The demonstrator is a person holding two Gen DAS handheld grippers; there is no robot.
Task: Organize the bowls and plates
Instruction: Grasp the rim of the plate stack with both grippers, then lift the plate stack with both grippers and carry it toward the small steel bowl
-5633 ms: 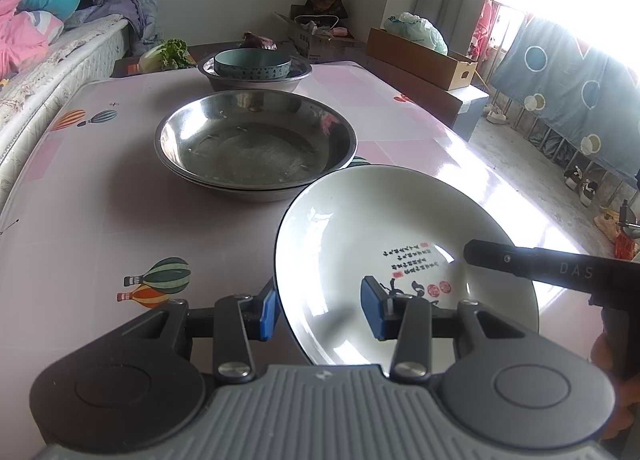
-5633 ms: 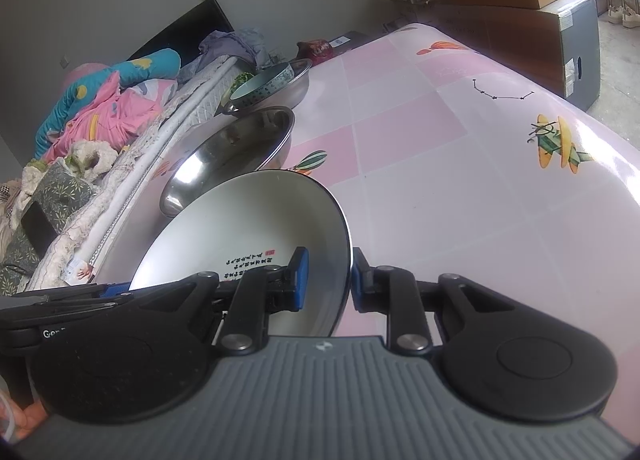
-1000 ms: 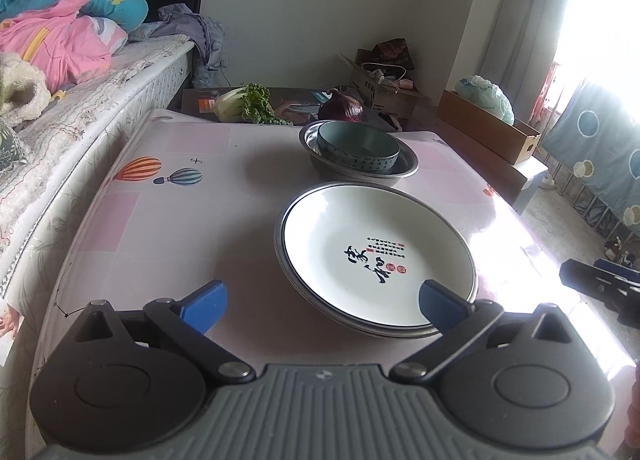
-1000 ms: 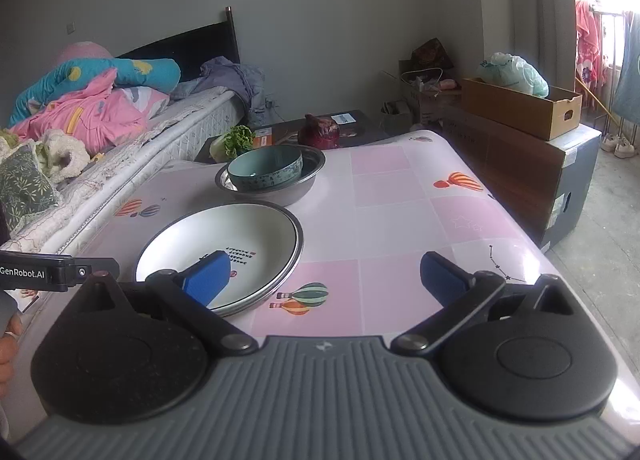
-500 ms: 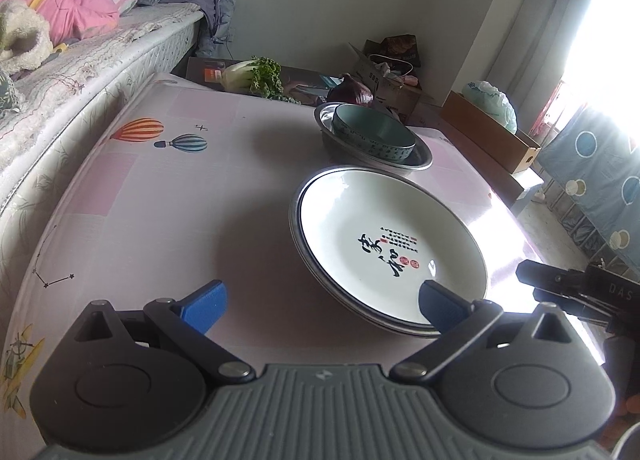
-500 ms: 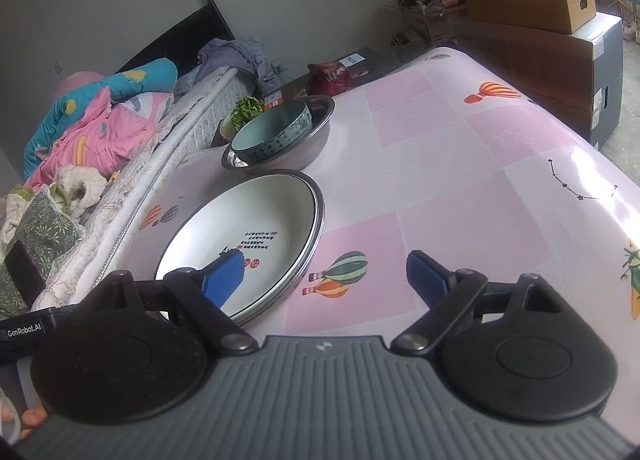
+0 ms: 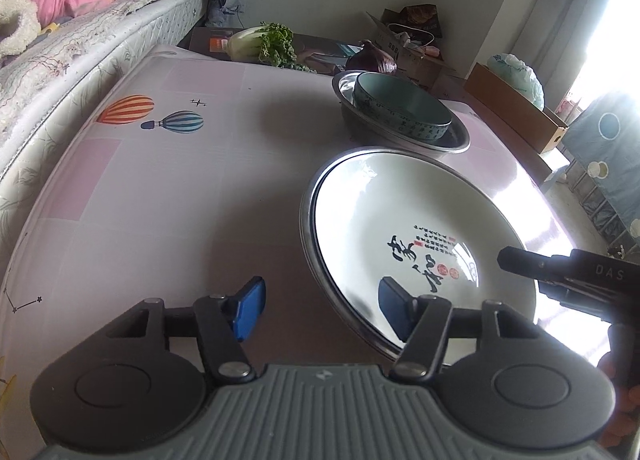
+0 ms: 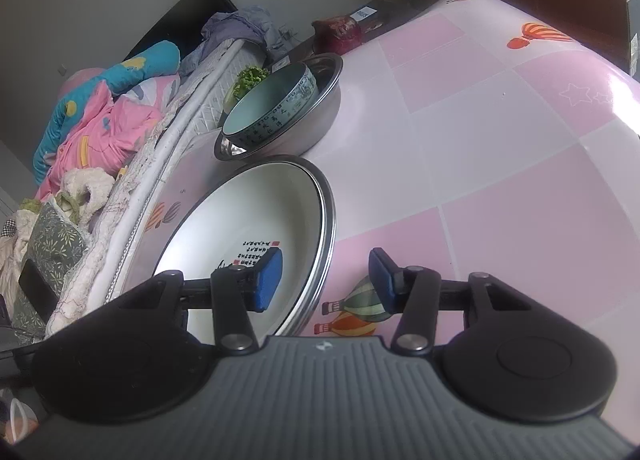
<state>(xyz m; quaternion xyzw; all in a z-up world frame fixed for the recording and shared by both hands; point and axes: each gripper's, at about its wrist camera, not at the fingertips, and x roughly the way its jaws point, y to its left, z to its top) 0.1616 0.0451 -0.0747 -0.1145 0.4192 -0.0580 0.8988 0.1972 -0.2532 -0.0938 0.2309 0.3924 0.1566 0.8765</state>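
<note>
A bedroom in someone's home, with a table used for dishes.

A bed [image 7: 100, 32] heaped with pink and blue bedding [image 8: 100, 112] runs along the table's [image 7: 160, 188] left edge. The table wears a pink cloth with hot-air balloons. Past its far edge lie leafy greens [image 7: 264, 44], and cardboard boxes [image 7: 516, 108] sit by a bright curtained window [image 7: 616, 20].

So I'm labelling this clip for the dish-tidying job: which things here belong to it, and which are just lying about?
Part of the job:
- white plate, sitting in a steel basin
- teal bowl in the far steel bowl
- left gripper and right gripper, jaws closing astride the stack's rim

Lying about:
- leafy greens
- purple cabbage
- bedding
- cardboard box
</note>
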